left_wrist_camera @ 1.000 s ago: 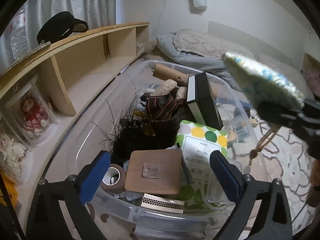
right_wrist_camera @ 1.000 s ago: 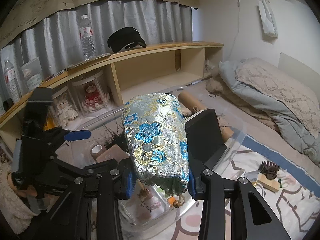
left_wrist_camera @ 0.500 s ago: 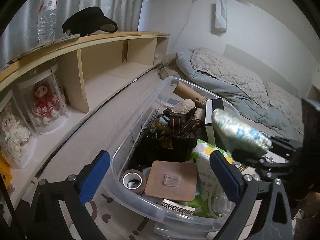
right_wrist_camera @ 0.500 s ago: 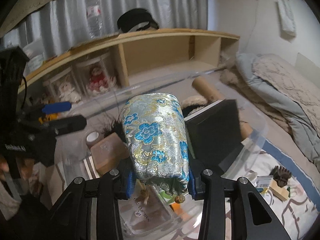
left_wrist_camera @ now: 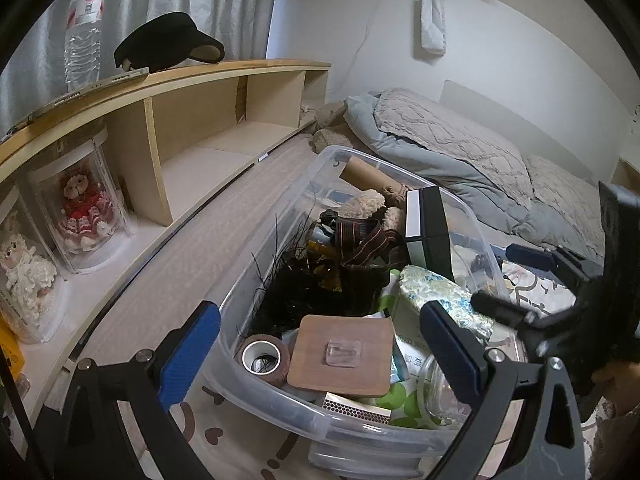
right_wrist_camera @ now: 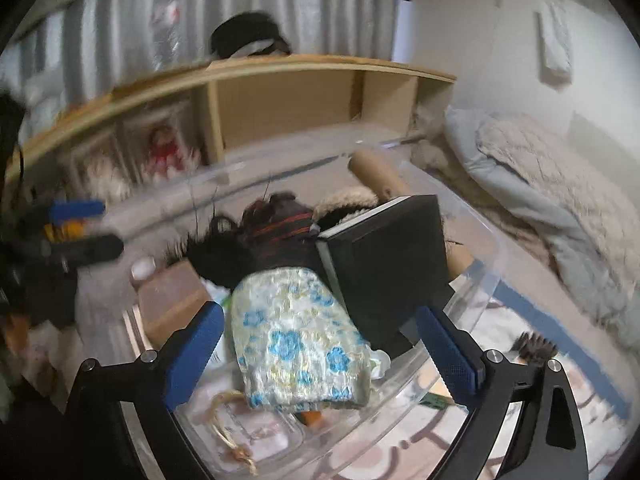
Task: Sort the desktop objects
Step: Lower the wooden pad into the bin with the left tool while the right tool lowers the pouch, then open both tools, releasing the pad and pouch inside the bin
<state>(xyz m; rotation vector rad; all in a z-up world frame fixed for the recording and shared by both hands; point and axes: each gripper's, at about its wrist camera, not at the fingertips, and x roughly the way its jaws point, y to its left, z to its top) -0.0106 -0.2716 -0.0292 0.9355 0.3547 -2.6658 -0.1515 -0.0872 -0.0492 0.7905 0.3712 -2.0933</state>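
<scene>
while the right gripper (right_wrist_camera: 318, 354) is opening its jaws, the brocade pouch (right_wrist_camera: 298, 340) lies loose between them, no pad pressing it, resting inside the clear storage bin (left_wrist_camera: 280, 396) against the black box (right_wrist_camera: 384, 268) just ahead. to finish the release well, i'd judge the jaws should spread fully before the gripper backs straight out along its own line, so the pads don't snag the pouch's cord (it trails toward the camera, near the bin's edge) and drag it back out. the left gripper (left_wrist_camera: 320, 352) hangs open and empty over the near end of the bin, above the wooden coaster (left_wrist_camera: 342, 354) and the tape roll (left_wrist_camera: 264, 358); it is best kept clear of the right one, which shows at its far right. compared with a second ago, the pouch was clamped upright between the right pads above the bin; now it has dropped and tipped forward among the contents, the pads apart.
</scene>
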